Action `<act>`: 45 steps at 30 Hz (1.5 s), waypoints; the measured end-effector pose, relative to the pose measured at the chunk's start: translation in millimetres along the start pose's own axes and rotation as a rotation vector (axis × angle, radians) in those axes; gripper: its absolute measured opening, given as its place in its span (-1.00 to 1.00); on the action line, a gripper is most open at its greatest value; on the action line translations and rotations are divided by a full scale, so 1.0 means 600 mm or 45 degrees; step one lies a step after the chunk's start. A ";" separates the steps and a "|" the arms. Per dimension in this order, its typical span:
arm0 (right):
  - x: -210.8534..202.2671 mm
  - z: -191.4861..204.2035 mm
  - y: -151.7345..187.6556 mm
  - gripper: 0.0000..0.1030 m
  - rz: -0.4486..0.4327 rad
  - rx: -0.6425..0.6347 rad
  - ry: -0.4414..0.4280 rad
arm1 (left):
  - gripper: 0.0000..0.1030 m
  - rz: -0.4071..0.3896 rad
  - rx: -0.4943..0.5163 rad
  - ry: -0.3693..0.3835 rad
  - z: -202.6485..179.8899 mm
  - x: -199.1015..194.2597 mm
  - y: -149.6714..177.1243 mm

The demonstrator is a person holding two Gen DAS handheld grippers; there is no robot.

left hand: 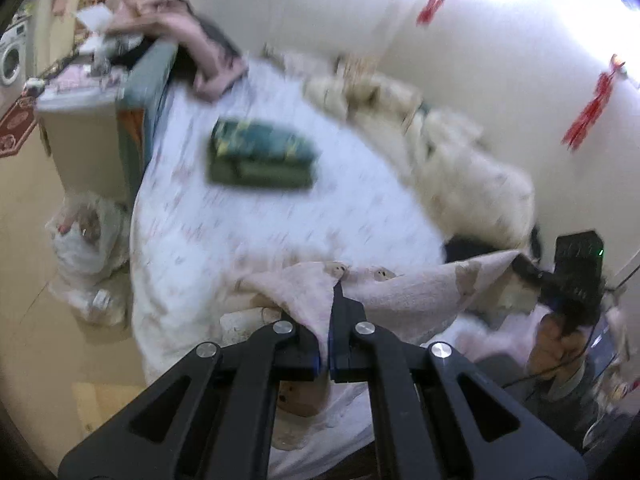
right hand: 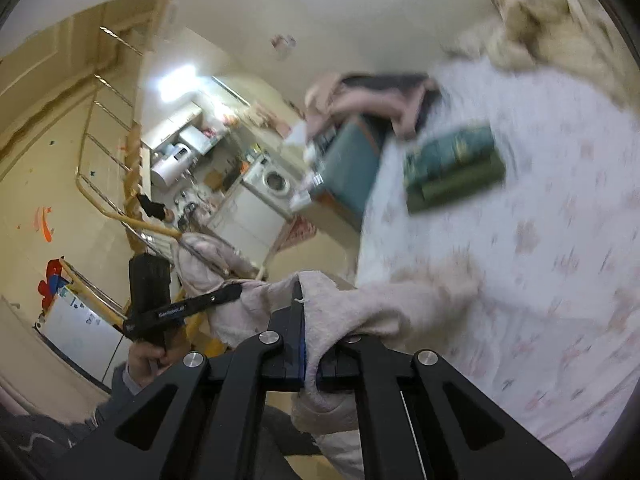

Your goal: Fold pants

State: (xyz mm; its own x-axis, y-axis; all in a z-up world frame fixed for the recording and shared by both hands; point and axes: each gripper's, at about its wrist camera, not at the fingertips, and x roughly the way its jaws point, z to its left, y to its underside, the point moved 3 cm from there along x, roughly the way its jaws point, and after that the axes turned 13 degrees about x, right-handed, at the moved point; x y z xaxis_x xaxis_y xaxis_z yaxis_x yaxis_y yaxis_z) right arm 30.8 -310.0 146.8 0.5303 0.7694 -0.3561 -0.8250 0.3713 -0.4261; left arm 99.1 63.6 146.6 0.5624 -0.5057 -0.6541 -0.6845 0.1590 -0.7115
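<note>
Pants [left hand: 408, 284] pink, fleecy, held up over the bed's near edge | left wrist: left gripper [left hand: 335, 286] clamped on the fabric edge, right gripper [left hand: 524, 266] pinching the far end, folded green garment [left hand: 260, 154] on floral sheet [left hand: 280, 232] | right wrist: right gripper [right hand: 297, 292] closed on pants [right hand: 360, 308], left gripper [right hand: 236, 290] gripping the other end, frames blurred

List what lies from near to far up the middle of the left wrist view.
Left gripper, shut on the pink pants → white floral bedsheet → folded green cloth → cream fluffy blanket → wall.
</note>
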 end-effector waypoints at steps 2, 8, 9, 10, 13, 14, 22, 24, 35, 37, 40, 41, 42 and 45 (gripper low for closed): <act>-0.041 0.029 -0.030 -0.96 -0.046 -0.026 0.020 | -0.98 -0.069 -0.005 -0.007 -0.022 -0.024 -0.027; -0.061 0.048 -0.103 -0.96 -0.110 -0.021 0.088 | -0.98 -0.150 -0.011 -0.020 -0.044 -0.023 -0.102; -0.052 0.049 -0.120 -0.96 -0.115 -0.014 0.093 | -0.98 -0.157 0.000 -0.028 -0.045 -0.019 -0.115; -0.042 0.047 -0.140 -0.96 -0.115 -0.003 0.103 | -0.98 -0.151 0.006 -0.035 -0.041 -0.005 -0.135; -0.007 0.043 -0.195 -0.96 -0.111 -0.016 0.190 | -0.98 -0.169 0.036 -0.077 -0.017 0.034 -0.188; 0.009 0.041 -0.222 -0.96 -0.119 -0.029 0.228 | -0.98 -0.178 0.040 -0.076 -0.012 0.042 -0.201; 0.038 0.059 -0.329 -0.96 -0.210 -0.109 0.272 | -0.98 -0.334 0.125 -0.057 0.005 0.071 -0.283; 0.031 0.064 -0.329 -0.96 -0.217 -0.141 0.260 | -0.98 -0.379 0.157 -0.048 -0.001 0.065 -0.268; 0.059 -0.208 -0.063 -0.96 0.136 0.085 0.482 | -0.97 0.204 -0.003 -0.031 -0.010 0.238 0.110; 0.078 -0.306 0.027 -0.95 0.292 0.239 0.576 | -0.97 0.355 -0.068 -0.049 -0.004 0.279 0.196; 0.102 -0.401 0.141 -0.95 0.508 0.333 0.745 | -0.97 0.613 -0.148 -0.065 -0.005 0.330 0.313; 0.106 -0.414 0.165 -0.95 0.558 0.341 0.776 | -0.97 0.683 -0.131 -0.092 -0.011 0.339 0.344; 0.108 -0.428 0.192 -0.94 0.610 0.359 0.809 | -0.97 0.726 -0.118 -0.108 -0.016 0.341 0.364; 0.100 -0.432 0.219 -0.85 0.657 0.346 0.866 | -0.90 0.794 -0.073 -0.168 -0.023 0.338 0.388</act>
State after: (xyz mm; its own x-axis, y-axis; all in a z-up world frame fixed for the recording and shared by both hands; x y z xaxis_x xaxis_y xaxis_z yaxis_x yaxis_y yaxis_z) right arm 5.1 -349.8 -146.0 0.0107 0.4320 -0.9018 -0.9649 0.2412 0.1040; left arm 47.2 -13.5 -148.3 0.1003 -0.2238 -0.9695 -0.9233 0.3422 -0.1746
